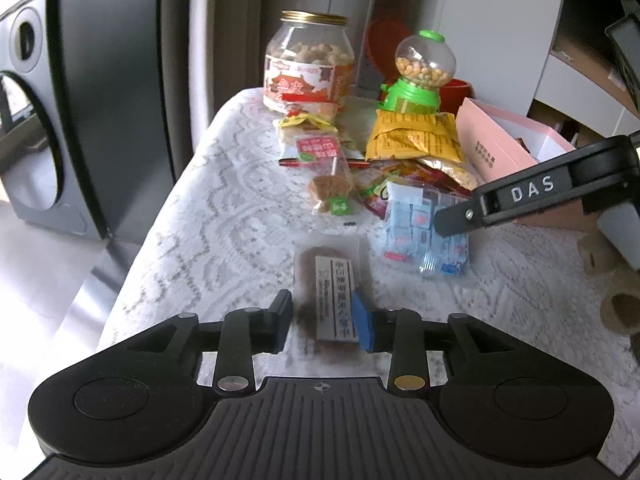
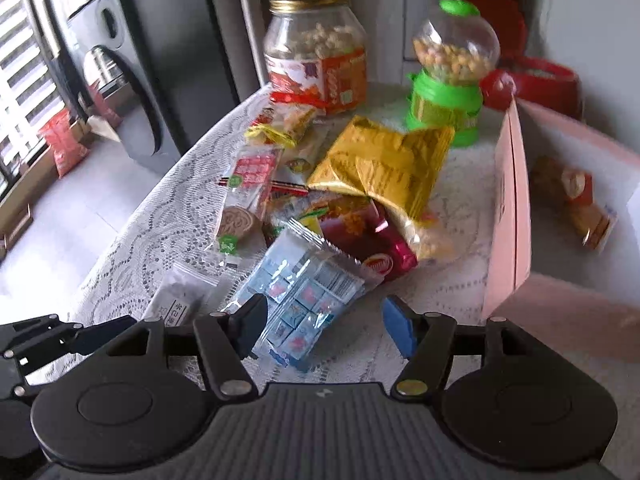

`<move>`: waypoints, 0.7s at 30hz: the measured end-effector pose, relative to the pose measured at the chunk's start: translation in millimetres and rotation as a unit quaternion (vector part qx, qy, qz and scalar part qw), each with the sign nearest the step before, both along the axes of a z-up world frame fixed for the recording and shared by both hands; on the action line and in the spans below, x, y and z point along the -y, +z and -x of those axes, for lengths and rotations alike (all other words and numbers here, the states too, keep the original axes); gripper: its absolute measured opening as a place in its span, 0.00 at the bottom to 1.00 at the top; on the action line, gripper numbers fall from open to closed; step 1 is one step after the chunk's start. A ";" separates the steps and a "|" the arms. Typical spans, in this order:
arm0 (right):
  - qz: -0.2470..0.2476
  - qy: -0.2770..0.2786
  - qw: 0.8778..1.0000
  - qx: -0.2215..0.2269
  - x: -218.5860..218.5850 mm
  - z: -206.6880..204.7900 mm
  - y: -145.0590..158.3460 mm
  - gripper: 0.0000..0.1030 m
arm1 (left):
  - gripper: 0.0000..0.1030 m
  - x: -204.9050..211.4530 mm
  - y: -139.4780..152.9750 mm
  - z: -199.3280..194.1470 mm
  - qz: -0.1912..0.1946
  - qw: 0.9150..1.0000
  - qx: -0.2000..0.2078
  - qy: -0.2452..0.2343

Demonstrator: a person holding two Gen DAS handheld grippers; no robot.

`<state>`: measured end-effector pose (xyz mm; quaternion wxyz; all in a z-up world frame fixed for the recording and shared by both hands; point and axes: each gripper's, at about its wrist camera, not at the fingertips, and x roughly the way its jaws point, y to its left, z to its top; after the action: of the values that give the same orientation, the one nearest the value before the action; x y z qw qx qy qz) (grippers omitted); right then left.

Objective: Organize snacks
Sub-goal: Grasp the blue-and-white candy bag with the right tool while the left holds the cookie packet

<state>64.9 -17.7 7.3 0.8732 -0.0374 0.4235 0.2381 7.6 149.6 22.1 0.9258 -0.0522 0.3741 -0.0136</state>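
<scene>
Table [image 2: 168, 216]: lace cloth, snacks heaped loose.
Pink box [image 2: 514, 216]: one packet [image 2: 580, 204] inside.
Left claw [image 1: 324, 320]: apart, straddling brown snack bar [image 1: 330, 300].
Right claw [image 2: 324, 320]: apart, over blue candy bag [image 2: 304, 300].
Left: most snacks.

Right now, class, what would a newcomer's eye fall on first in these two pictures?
Probably the snack heap mid-table: a yellow crinkled bag leaning over a red packet, with a clear bag of blue-wrapped sweets nearest. Behind stand a gold-lidded jar and a green candy dispenser; a pink box lies right.
</scene>
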 end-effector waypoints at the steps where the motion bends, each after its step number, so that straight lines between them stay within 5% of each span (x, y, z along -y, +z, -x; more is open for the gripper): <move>1: -0.003 -0.005 1.000 -0.004 2.2 -0.6 -1.8 0.63 | 0.41 3.5 -1.5 -3.4 -0.006 1.000 -0.002 -0.005; 6: -0.018 -0.023 0.999 -0.020 17.2 -0.4 -11.5 0.63 | 0.50 19.1 -8.3 -18.6 -0.045 0.999 -0.002 -0.018; 9: -0.025 -0.032 0.999 -0.026 23.5 -0.6 -14.1 0.65 | 0.45 22.1 -7.4 -21.1 -0.053 0.998 -0.004 -0.024; 14: -0.048 -0.039 0.998 -0.034 24.7 0.1 -10.1 0.67 | 0.40 13.6 -6.1 -0.5 -0.016 0.999 0.008 -0.026; 21: -0.038 -0.032 0.998 -0.039 -7.8 -2.1 -14.1 0.69 | 0.40 0.3 2.1 16.5 -0.023 1.000 0.011 0.015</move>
<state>67.0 -9.9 -6.8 0.8640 0.0182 0.4488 0.2275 -9.0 149.3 24.2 0.9308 -0.0365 0.3636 0.0080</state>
